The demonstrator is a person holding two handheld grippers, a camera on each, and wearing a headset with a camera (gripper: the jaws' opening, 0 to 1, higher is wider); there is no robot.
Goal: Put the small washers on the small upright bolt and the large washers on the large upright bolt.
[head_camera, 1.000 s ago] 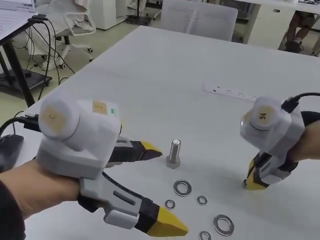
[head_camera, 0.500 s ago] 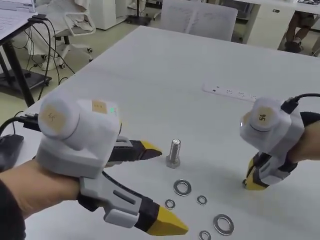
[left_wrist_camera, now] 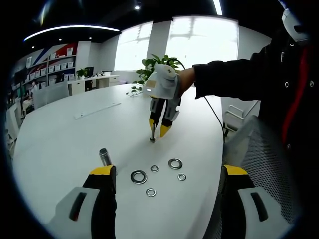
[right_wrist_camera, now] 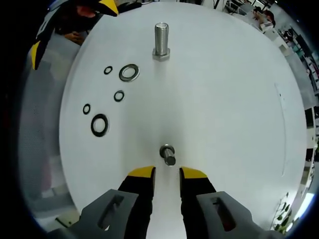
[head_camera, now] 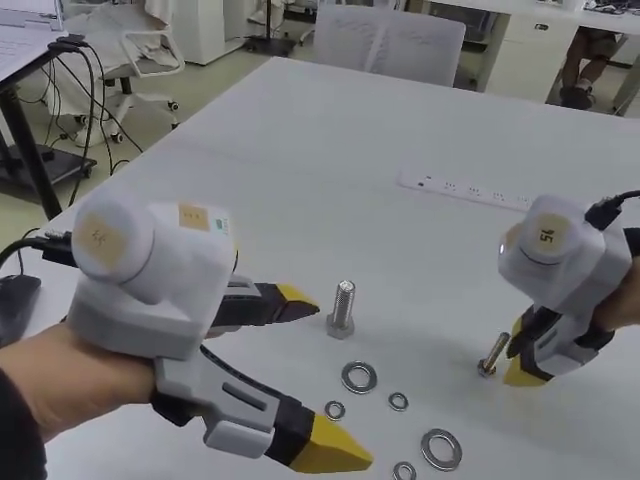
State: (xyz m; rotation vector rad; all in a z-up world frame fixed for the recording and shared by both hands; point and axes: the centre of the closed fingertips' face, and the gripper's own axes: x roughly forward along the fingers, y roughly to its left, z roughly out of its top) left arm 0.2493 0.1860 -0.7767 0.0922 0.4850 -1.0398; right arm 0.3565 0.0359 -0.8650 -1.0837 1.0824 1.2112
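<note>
The large bolt (head_camera: 342,308) (right_wrist_camera: 161,41) stands upright mid-table, close to the upper jaw of my left gripper (head_camera: 320,378) (left_wrist_camera: 168,172), which is wide open and holds nothing. The small bolt (head_camera: 492,355) (right_wrist_camera: 168,154) (left_wrist_camera: 152,135) stands on the table, slightly tilted, just beyond the tips of my right gripper (head_camera: 525,365) (right_wrist_camera: 167,173). Those jaws are a little apart and not touching it. Two large washers (head_camera: 359,377) (head_camera: 441,449) and three small washers (head_camera: 335,410) (head_camera: 398,401) (head_camera: 404,470) lie flat between the grippers.
A white power strip (head_camera: 465,190) lies further back on the white table (head_camera: 300,150). A grey chair (head_camera: 390,45) stands beyond the far edge. The table's left edge runs close to my left hand.
My right gripper has drawn back off the small bolt, which now shows standing free at its tips. The left gripper has held still. The head camera shifted slightly.
</note>
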